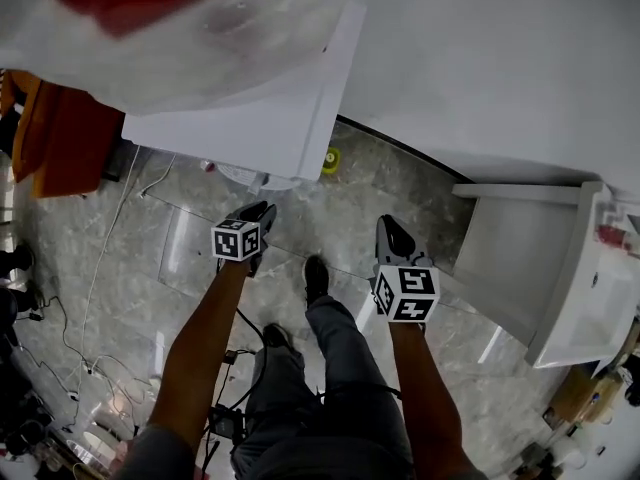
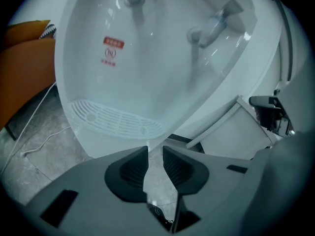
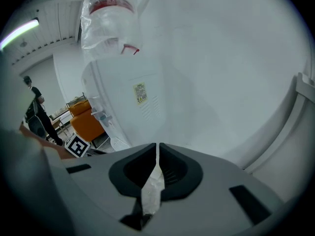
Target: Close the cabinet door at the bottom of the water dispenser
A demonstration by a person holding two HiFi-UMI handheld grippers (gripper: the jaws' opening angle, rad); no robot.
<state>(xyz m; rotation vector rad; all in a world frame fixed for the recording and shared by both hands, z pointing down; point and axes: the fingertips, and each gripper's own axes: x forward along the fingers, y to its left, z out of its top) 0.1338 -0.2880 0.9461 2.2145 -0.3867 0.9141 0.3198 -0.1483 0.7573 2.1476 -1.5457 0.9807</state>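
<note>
The white water dispenser stands ahead of me with a plastic-wrapped bottle on top. Its overhanging top hides the bottom cabinet door in the head view. In the left gripper view I face its front, with a tap and the drip tray. My left gripper hovers just before it, jaws a little apart around nothing. My right gripper is to its right, above the floor. Its jaws meet at the tips, empty, and point at the dispenser's side.
A white unit with an angled open panel stands at the right against the wall. An orange chair sits left of the dispenser. Cables trail over the marble floor at the left. My shoe is between the grippers.
</note>
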